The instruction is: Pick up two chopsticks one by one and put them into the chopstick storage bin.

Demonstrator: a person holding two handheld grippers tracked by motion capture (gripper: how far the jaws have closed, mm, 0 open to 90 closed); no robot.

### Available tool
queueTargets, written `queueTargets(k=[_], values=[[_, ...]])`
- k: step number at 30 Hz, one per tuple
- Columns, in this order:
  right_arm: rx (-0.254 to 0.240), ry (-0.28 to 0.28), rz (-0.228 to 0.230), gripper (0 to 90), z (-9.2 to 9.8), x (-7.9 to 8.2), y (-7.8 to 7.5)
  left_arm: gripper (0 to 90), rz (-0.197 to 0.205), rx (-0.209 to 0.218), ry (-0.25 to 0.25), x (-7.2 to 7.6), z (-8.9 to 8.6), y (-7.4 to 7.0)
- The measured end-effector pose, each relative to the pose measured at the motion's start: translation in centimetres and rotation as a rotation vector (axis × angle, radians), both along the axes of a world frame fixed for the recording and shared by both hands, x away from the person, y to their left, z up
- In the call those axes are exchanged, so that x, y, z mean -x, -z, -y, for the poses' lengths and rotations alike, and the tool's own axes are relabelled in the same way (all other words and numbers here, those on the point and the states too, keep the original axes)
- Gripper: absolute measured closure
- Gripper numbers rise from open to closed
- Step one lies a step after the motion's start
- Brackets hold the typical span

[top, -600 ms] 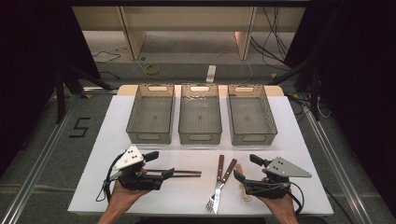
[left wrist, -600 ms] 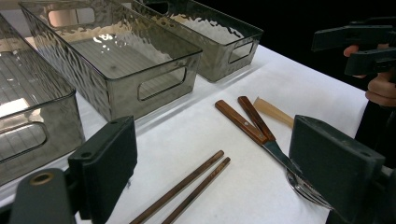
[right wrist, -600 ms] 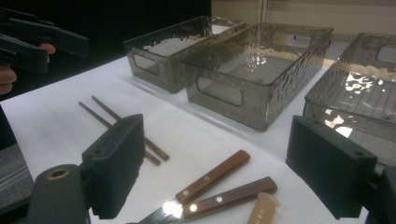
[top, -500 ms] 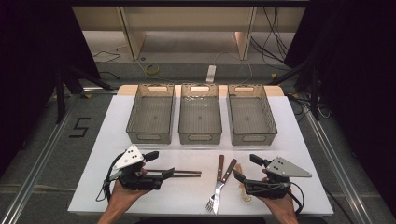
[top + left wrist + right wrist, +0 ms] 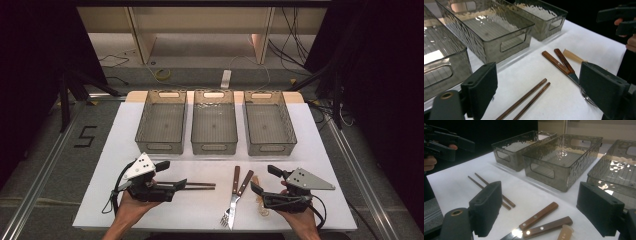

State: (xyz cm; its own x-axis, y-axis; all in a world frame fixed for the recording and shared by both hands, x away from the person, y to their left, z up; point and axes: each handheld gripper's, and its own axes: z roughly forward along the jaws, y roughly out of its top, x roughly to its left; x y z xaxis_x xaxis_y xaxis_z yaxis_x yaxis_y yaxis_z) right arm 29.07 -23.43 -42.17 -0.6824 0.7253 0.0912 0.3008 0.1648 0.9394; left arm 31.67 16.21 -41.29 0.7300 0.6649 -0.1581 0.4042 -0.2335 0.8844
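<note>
Near the table's front edge, my left gripper points right, open and empty; a pair of brown chopsticks lies just off its lower jaw. My right gripper points left, open and empty. Between the two lie a wooden-handled knife and fork side by side, with a pale small utensil beside them. In the left gripper view the chopsticks lie between the wide jaws on the table. In the right gripper view the two wooden handles lie ahead between the jaws.
Three clear grey bins stand in a row across the middle of the white table: left, middle, right. All look bare inside. Past the far edge are floor cables and shelving legs.
</note>
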Motion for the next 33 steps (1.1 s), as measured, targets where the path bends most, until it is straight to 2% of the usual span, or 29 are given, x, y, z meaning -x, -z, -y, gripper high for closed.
queueTargets(k=[2, 5, 7, 9, 13, 17, 21, 24, 25, 27, 33], values=[[0.003, -0.001, 0.0, 21.2, 0.0, 0.0, 0.0, 15.6, -0.021, -0.038, 0.002, -0.3, 0.3, -0.2], [0.005, -0.004, 0.0, 21.4, 0.0, 0.0, 0.0, 15.8, -0.05, -0.12, 0.001, -0.8, 0.7, -0.5], [0.006, -0.006, -0.002, 21.6, 0.0, -0.1, 0.0, 15.8, -0.072, -0.151, 0.002, -1.1, 0.9, -0.6], [0.006, -0.007, -0.004, 21.7, 0.0, -0.1, 0.0, 15.9, -0.097, -0.17, 0.018, -1.4, 0.9, -0.7], [0.009, -0.011, -0.006, 22.4, 0.0, -0.1, 0.1, 16.3, -0.117, -0.212, 0.031, -2.1, 0.9, -0.8], [0.007, -0.015, -0.012, 23.0, 0.0, -0.2, 0.1, 16.6, -0.134, -0.238, 0.036, -3.0, 0.9, -1.1], [0.0, -0.016, -0.01, 23.4, 0.1, -0.2, 0.0, 16.6, -0.134, -0.293, 0.056, -3.8, 1.2, -1.7], [-0.004, -0.016, -0.013, 23.2, 0.2, -0.2, 0.0, 16.9, -0.156, -0.303, 0.084, -4.6, 1.3, -2.0], [-0.005, -0.017, -0.014, 23.1, 0.2, -0.2, 0.0, 17.0, -0.154, -0.32, 0.088, -4.7, 1.5, -2.0], [-0.004, -0.02, -0.017, 23.0, 0.2, -0.2, 0.0, 17.0, -0.164, -0.358, 0.098, -5.1, 1.7, -1.9], [0.007, -0.029, -0.013, 22.2, -0.1, -0.1, 0.0, 17.6, -0.198, -0.431, 0.11, -5.7, 1.8, -0.7]])
